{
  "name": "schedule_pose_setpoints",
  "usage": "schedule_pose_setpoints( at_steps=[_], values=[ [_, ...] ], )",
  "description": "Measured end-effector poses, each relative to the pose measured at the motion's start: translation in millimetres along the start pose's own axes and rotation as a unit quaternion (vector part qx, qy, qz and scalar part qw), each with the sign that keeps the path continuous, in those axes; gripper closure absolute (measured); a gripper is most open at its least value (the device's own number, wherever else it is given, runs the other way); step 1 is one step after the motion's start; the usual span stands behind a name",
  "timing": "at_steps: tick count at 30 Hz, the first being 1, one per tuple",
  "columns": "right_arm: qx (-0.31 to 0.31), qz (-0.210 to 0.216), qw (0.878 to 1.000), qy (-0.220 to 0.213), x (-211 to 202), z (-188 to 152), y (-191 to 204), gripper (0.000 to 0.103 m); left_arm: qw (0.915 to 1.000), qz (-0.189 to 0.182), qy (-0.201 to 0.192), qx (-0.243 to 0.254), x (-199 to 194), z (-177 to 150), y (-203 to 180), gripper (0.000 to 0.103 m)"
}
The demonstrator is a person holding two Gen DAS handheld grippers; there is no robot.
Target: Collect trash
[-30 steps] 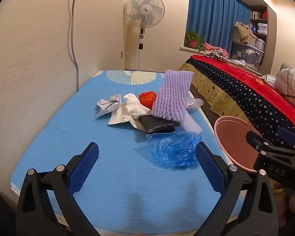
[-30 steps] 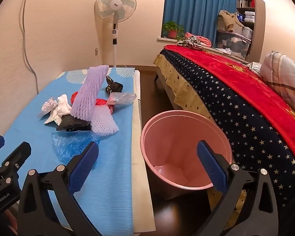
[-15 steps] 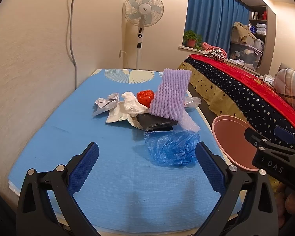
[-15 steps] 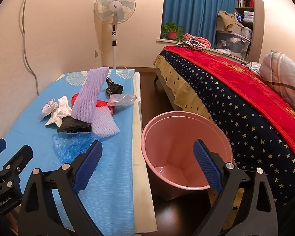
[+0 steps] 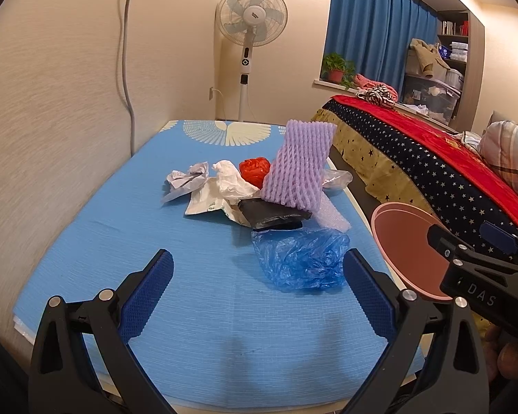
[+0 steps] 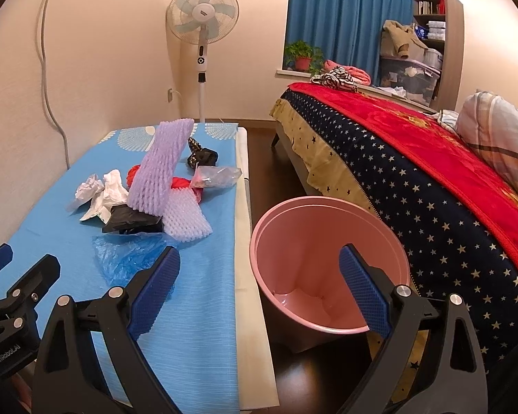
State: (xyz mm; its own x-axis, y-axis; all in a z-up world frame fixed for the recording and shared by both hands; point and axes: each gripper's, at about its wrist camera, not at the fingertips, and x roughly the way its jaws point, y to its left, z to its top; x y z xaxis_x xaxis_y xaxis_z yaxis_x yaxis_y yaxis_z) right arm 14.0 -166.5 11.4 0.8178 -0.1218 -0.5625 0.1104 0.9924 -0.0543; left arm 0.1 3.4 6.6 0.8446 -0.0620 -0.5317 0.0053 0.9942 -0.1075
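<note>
A heap of trash lies on the blue mat: a tall purple foam net, a black bag, a red net, white crumpled paper and a clear bag. A crumpled blue plastic bag lies nearest. My left gripper is open just short of the blue bag, with nothing between its fingers. My right gripper hovers over the mat's right edge and the pink bin. Its jaws are closing slightly, wide apart, with nothing held.
The bin stands on the dark floor between the mat and a bed with a red and starry blanket. A standing fan is at the mat's far end. A wall runs along the mat's left side.
The right gripper's fingers have drawn a little closer together. The trash and the left gripper have stayed put.
</note>
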Motion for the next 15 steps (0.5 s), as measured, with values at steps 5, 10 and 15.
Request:
schedule_pose_setpoints(
  at_steps=[5, 10, 15],
  values=[
    [0.0, -0.001, 1.0, 0.0, -0.1, -0.4, 0.2, 0.015, 1.0, 0.0, 0.0, 0.0, -0.1, -0.2, -0.1, 0.008],
    [0.004, 0.002, 1.0, 0.003, 1.3, -0.4, 0.6, 0.015, 1.0, 0.0, 0.0, 0.0, -0.1, -0.2, 0.0, 0.008],
    [0.004, 0.003, 1.0, 0.005, 2.1, -1.5, 0.6, 0.015, 1.0, 0.0, 0.0, -0.001, -0.1, -0.2, 0.0, 0.008]
  ],
)
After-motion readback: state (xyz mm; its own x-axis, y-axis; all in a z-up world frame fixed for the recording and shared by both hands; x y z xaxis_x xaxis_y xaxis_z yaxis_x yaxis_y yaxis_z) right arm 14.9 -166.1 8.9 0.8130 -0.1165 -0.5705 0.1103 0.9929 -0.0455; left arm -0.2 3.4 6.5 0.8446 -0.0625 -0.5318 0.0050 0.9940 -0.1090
